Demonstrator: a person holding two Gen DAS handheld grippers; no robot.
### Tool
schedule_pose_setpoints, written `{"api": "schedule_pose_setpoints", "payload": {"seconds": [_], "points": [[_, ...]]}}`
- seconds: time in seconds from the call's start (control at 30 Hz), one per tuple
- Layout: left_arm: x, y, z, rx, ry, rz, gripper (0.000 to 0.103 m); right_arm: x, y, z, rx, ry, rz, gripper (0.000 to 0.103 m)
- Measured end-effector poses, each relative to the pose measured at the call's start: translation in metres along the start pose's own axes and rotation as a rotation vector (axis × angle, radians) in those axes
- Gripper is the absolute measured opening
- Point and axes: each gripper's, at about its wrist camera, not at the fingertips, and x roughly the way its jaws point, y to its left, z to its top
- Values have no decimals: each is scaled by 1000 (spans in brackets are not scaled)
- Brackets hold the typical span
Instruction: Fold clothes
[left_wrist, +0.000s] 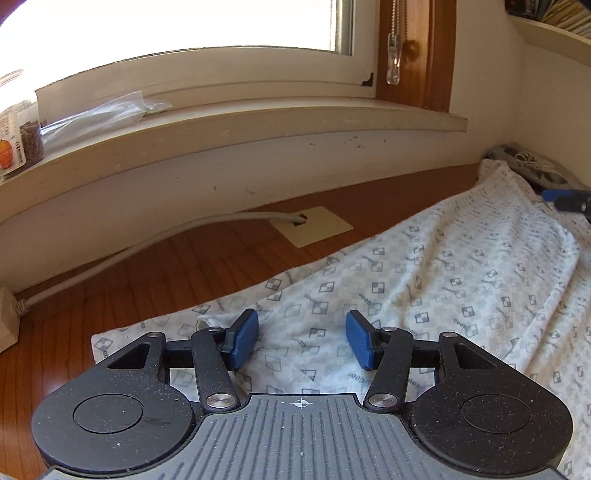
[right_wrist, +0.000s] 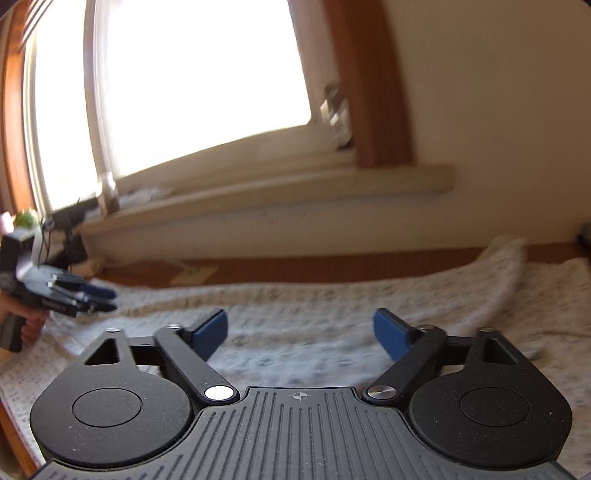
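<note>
Wooden counter (left_wrist: 155, 280) under a bright window, sill behind, patterned garment (left_wrist: 424, 280) spread across the right and near part of it.

Left gripper (left_wrist: 302, 339): jaws roughly half open, nothing between the blue pads, cloth lying below them near the garment's left end. No hold.

Right gripper (right_wrist: 300, 334): jaws wider apart, also empty, hovering over the cloth's middle stretch; view is smeared, so contact with the fabric cannot be told.

Outward: a raised fold (right_wrist: 495, 280) humps up at the far right. A grey cable (left_wrist: 122, 258) runs along the counter to a floor-type outlet plate (left_wrist: 312, 225), just beyond the garment's far edge. Dark clutter (left_wrist: 532, 166) sits at the far right corner, touching the cloth.

Risks, as judged:
- Pads closing on one layer only, so the fold drags unevenly.
- Existing wrinkles getting pressed in if the hump is not flattened first.
- A sweep toward the far edge could snag the cable.
- Pulling right could shove cloth into the clutter.
</note>
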Motion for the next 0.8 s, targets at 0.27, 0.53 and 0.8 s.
{"api": "schedule_pose_setpoints", "payload": {"seconds": [0.27,0.53,0.8], "points": [[-5,-6,8,6,5,48,58,-93,-127,-9,103,22,-389,59],[16,-75,63,102,-94,-45,68,-125,-189,-27,291,43,-426,61],[108,-208,126,272,-76,-278,73,-106,-198,-37,385,62,-283,67]]}}
